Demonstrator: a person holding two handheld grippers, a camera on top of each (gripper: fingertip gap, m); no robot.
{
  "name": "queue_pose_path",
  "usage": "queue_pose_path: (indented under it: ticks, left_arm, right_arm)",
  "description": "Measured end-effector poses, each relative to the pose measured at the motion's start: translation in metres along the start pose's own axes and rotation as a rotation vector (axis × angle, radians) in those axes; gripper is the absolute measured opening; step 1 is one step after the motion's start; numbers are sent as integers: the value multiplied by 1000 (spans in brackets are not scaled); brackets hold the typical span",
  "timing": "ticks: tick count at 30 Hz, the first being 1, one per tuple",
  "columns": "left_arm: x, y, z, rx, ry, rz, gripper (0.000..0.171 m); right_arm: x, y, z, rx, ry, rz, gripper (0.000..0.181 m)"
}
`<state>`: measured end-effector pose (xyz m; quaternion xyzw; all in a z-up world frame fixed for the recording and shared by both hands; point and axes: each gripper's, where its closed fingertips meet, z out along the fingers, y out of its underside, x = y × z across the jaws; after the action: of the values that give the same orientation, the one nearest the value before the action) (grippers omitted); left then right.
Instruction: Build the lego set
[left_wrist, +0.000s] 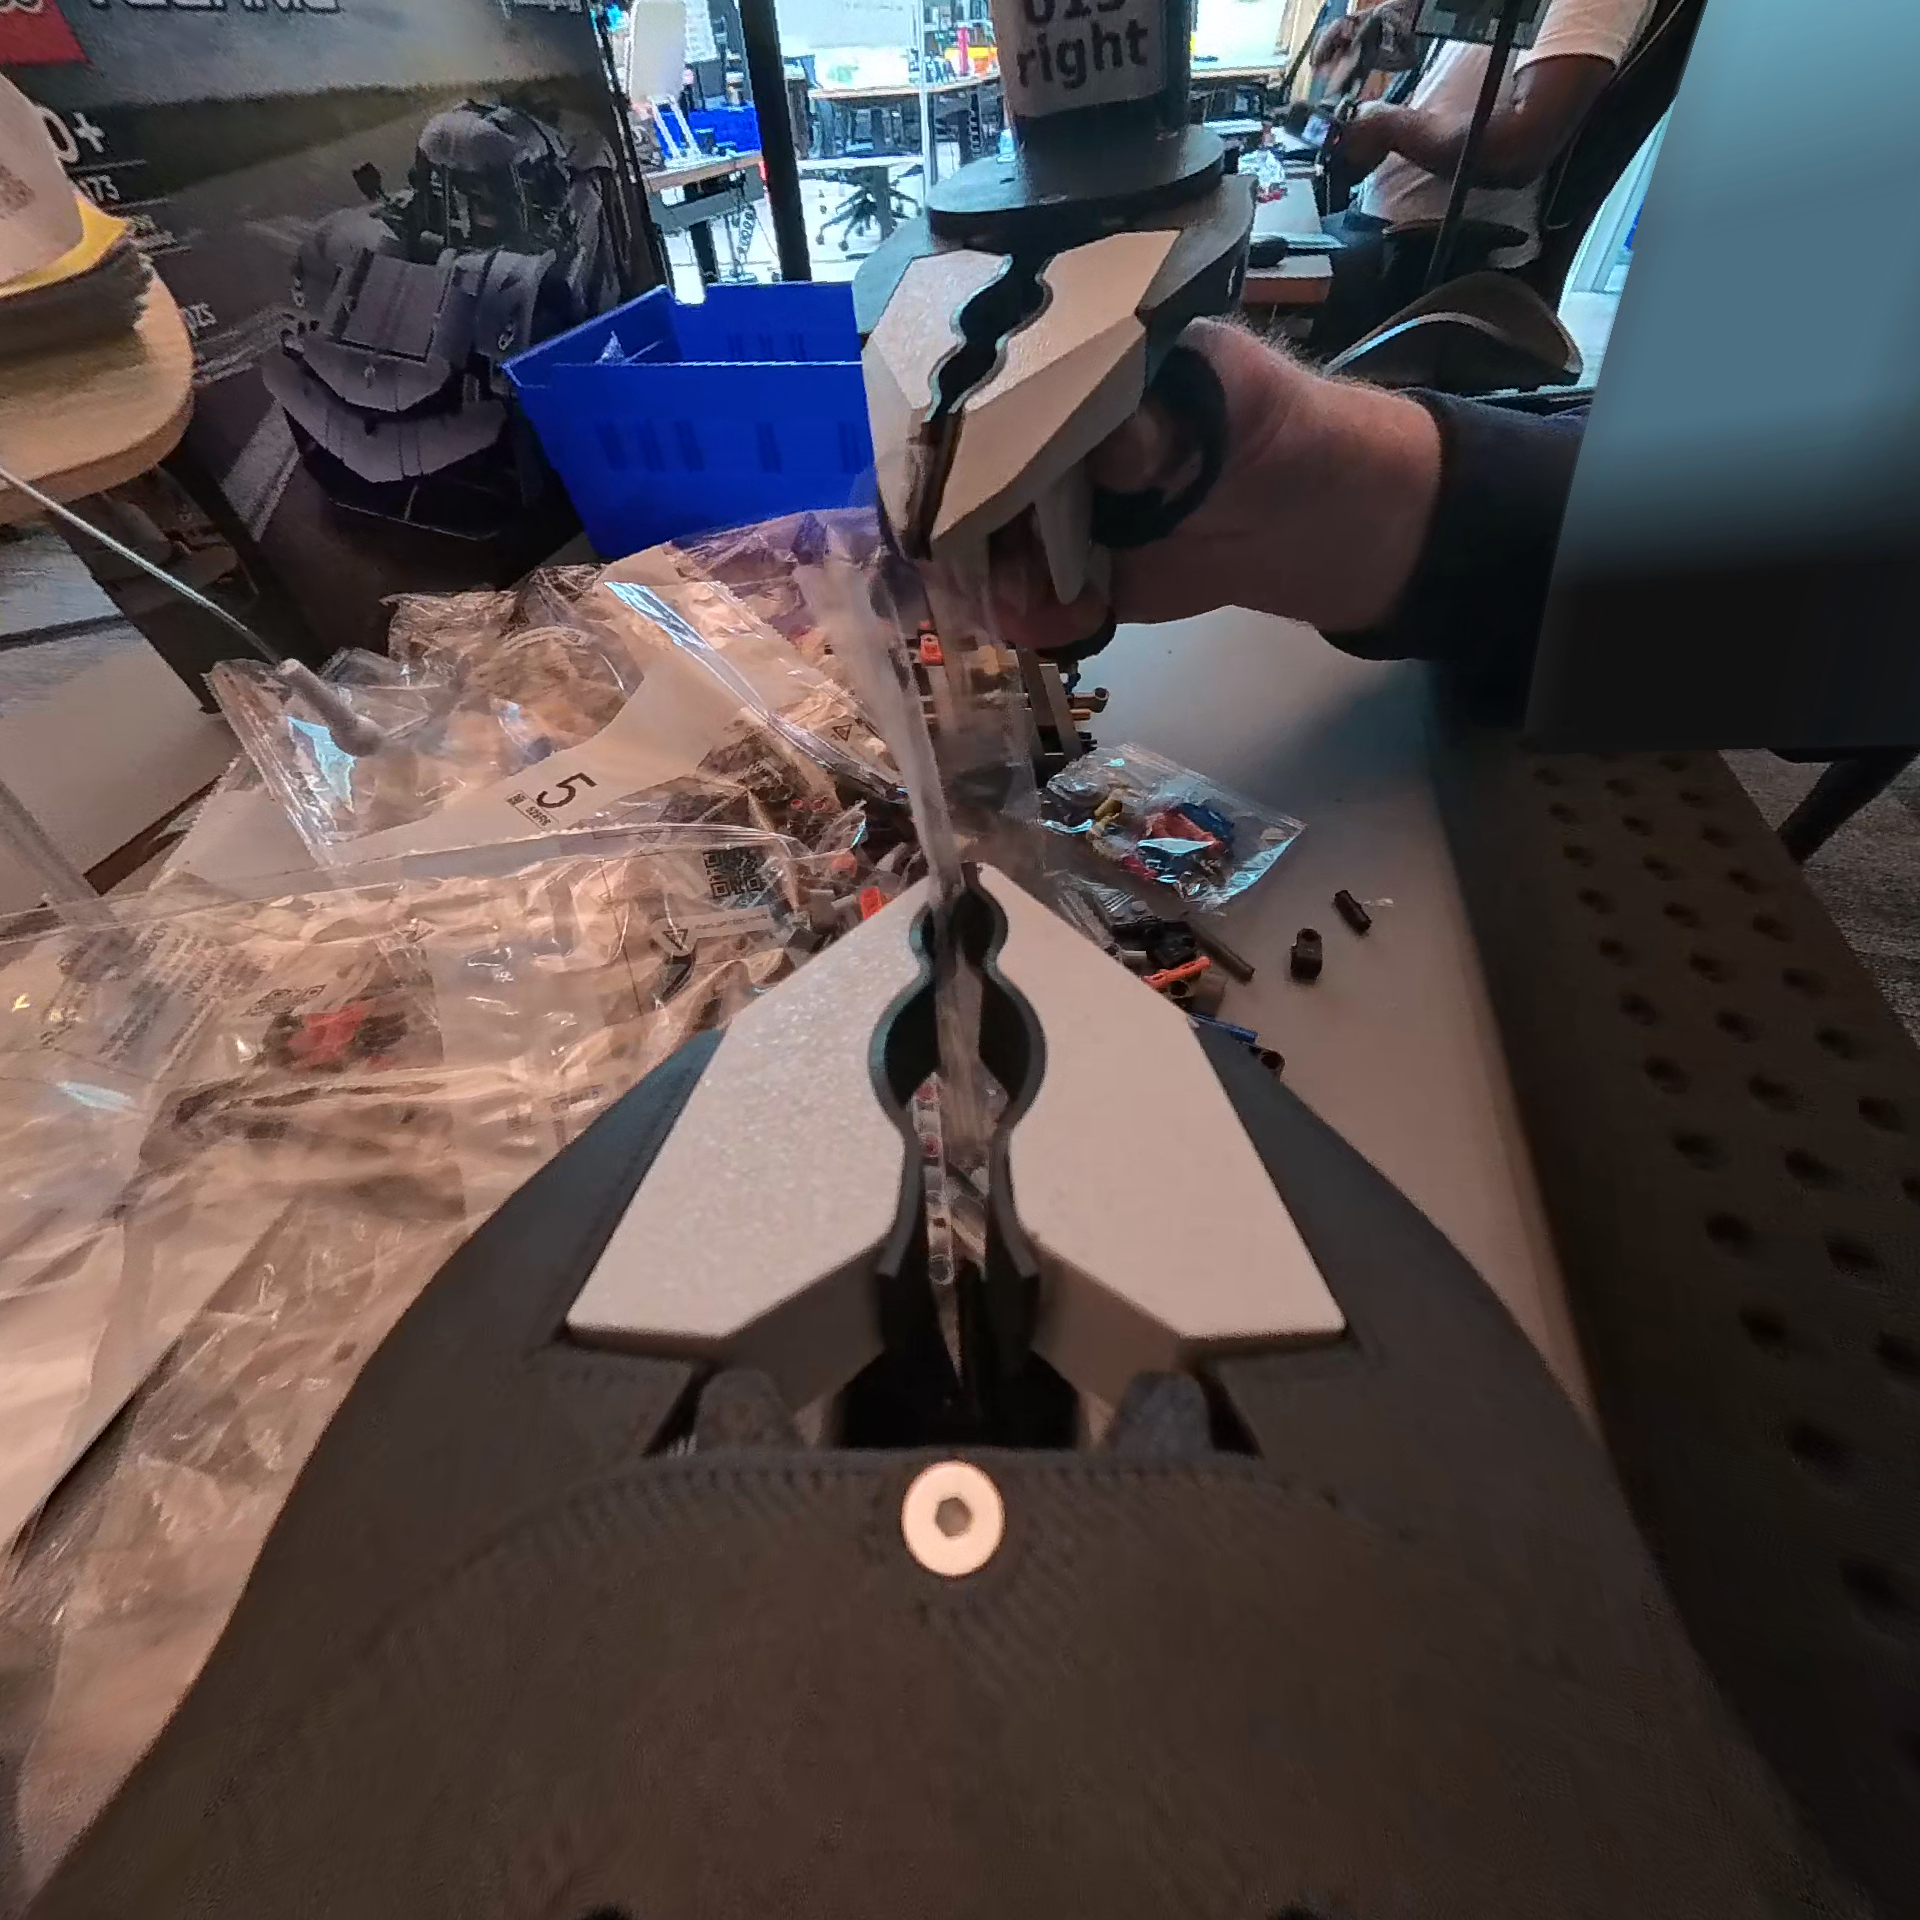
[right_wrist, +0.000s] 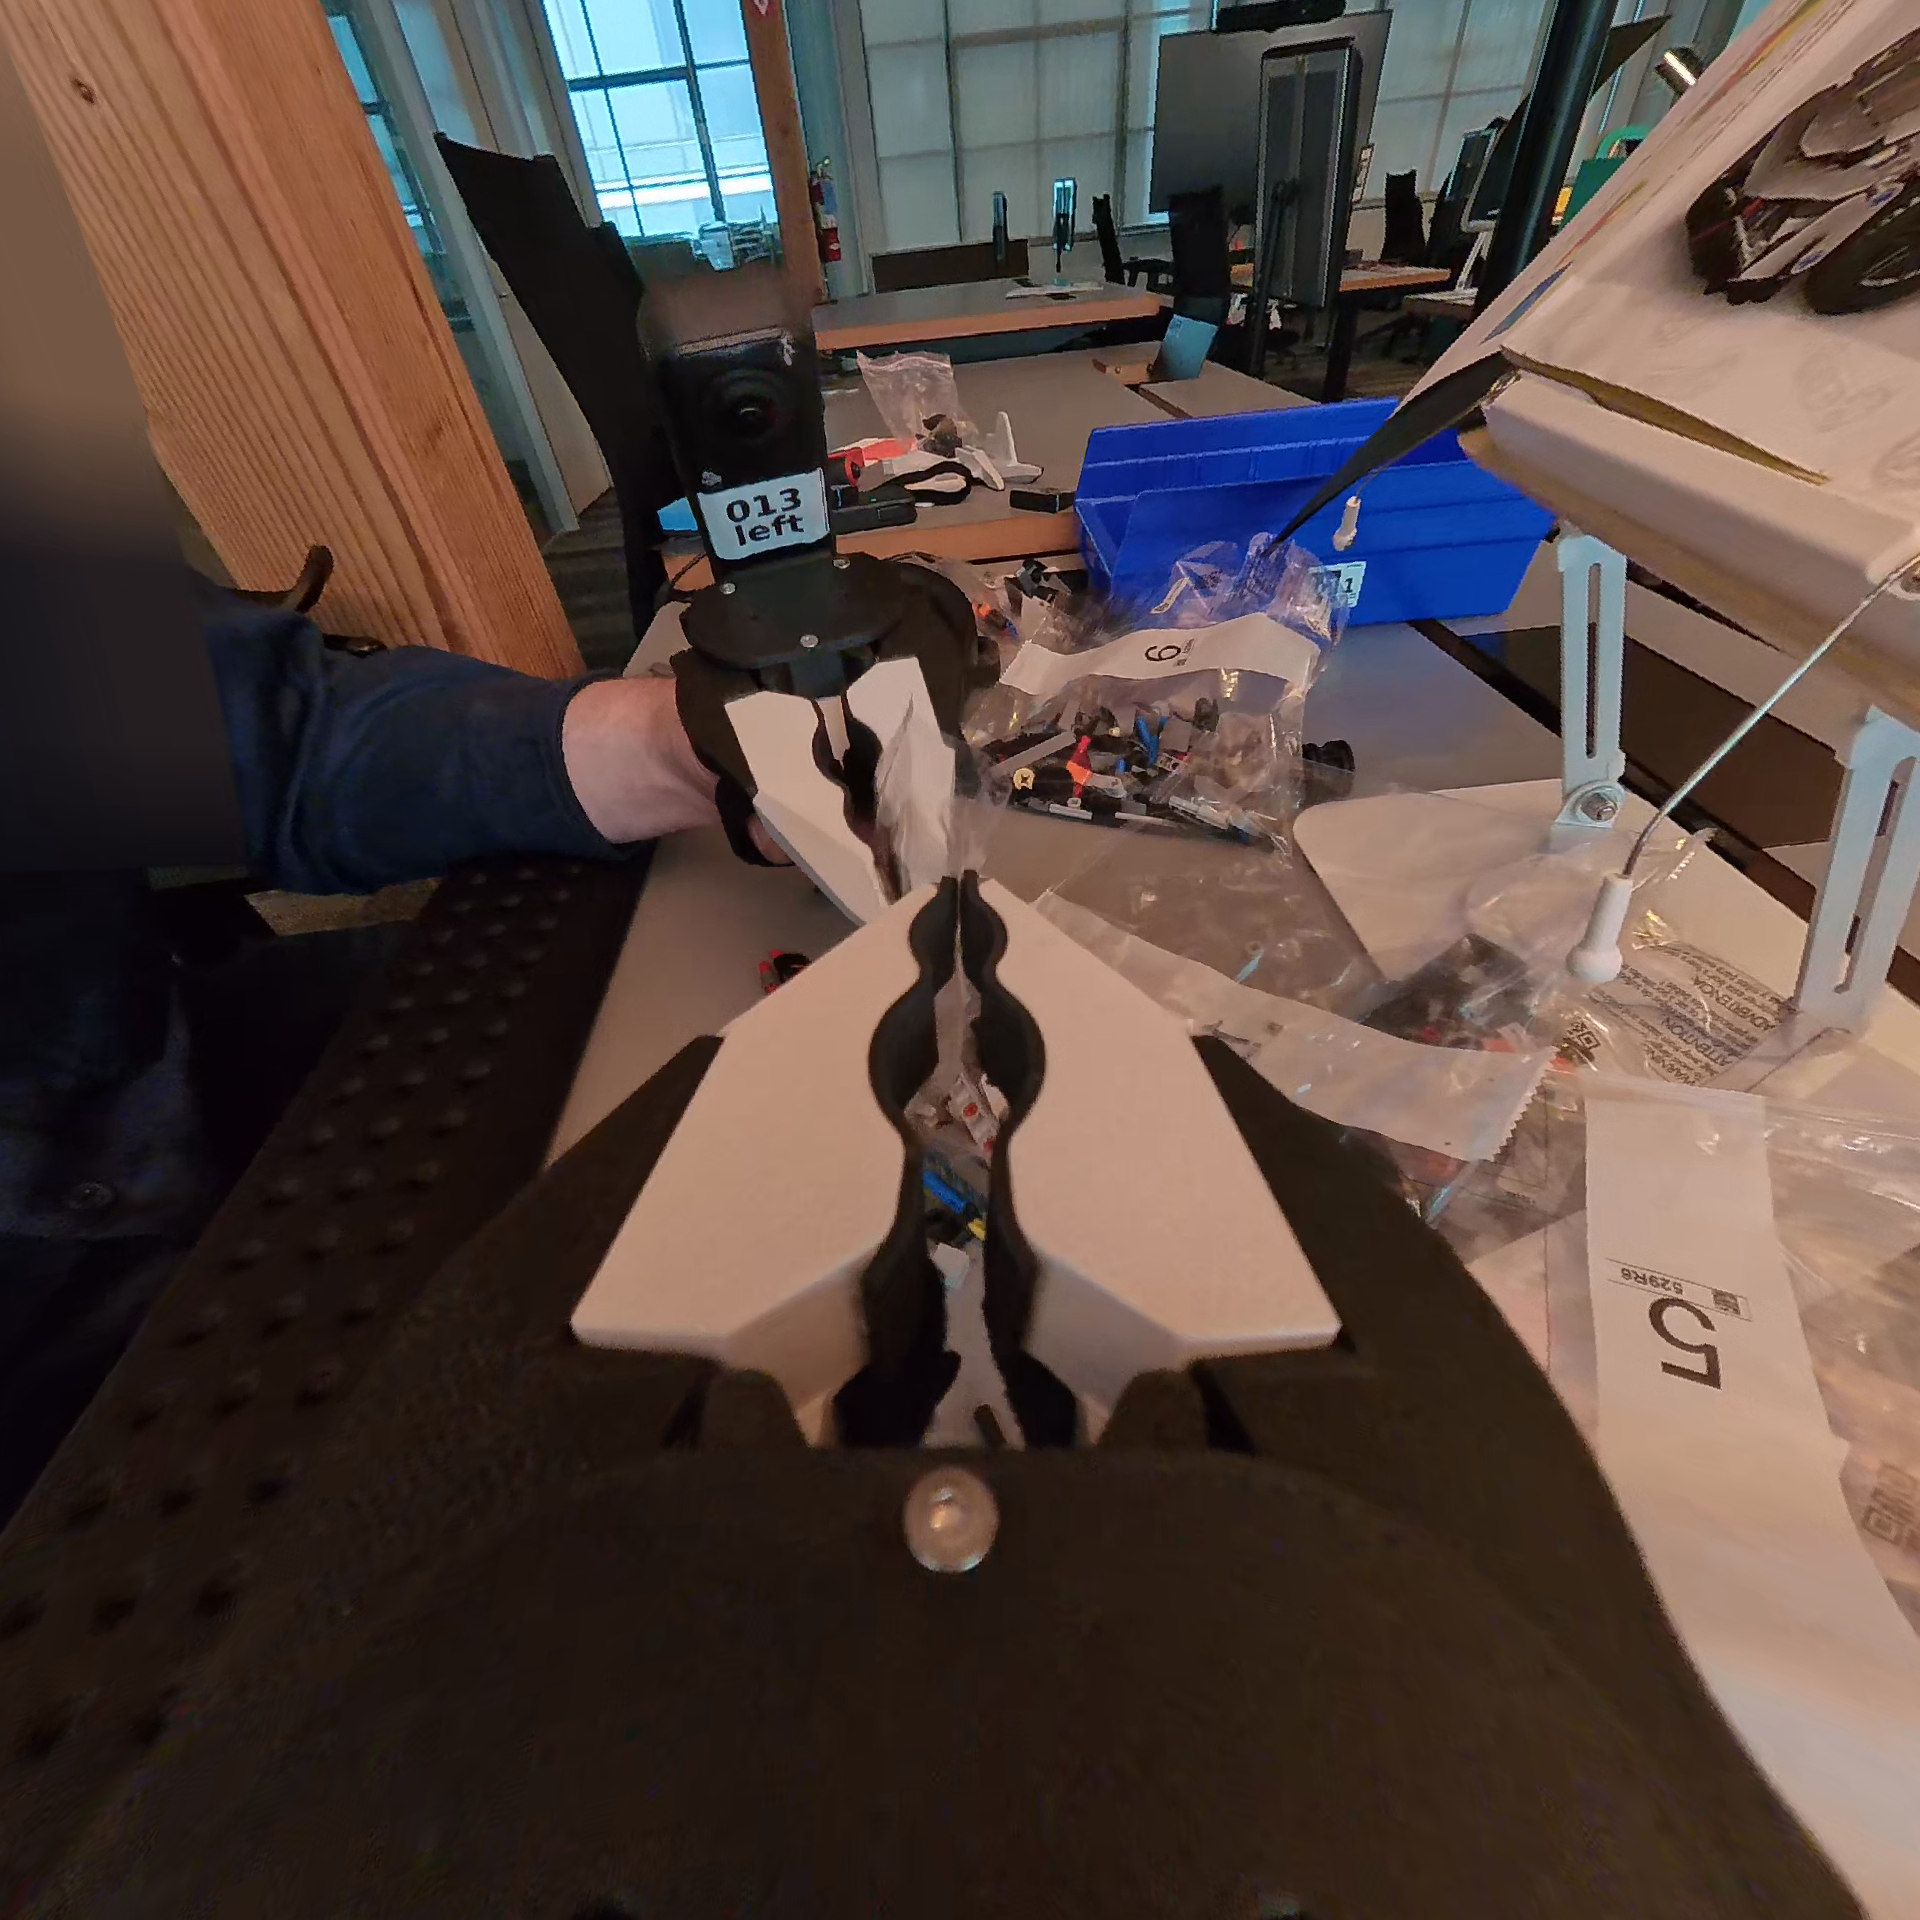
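A small clear plastic bag of lego parts (left_wrist: 916, 717) is stretched taut between my two grippers above the grey table (left_wrist: 1351, 790). My left gripper (left_wrist: 956, 899) is shut on its near end; small parts show between the fingers. My right gripper (left_wrist: 920, 540), held in a hand, is shut on its far end. In the right wrist view my right gripper (right_wrist: 958, 888) pinches the same bag (right_wrist: 964, 1107), and my left gripper (right_wrist: 888, 883) faces it tip to tip. A partly built dark lego assembly (left_wrist: 1029, 696) sits on the table behind the bag.
Several clear parts bags (left_wrist: 582, 748) cover the table's left; a small bag of coloured parts (left_wrist: 1174, 821) and loose black pieces (left_wrist: 1309, 951) lie right. A blue bin (left_wrist: 707, 436) and the lego box (left_wrist: 364, 260) stand behind. An instruction booklet on a stand (right_wrist: 1714, 312) overhangs. Some 6 centimetres of space lies between my two pairs of fingers.
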<state>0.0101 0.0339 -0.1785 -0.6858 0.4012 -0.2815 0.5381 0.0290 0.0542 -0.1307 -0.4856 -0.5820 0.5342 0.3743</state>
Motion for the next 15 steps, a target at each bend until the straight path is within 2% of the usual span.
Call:
queue_pose_path:
  ticks: [8, 15]
  left_arm:
    - [1, 6, 3, -39, -15, 49, 0]
    - [-3, 11, 4, -74, -48, 79, 0]
  right_arm:
    - [-1, 5, 4, -46, 20, -34, 0]
    - [0, 4, 5, -69, 66, -92, 8]
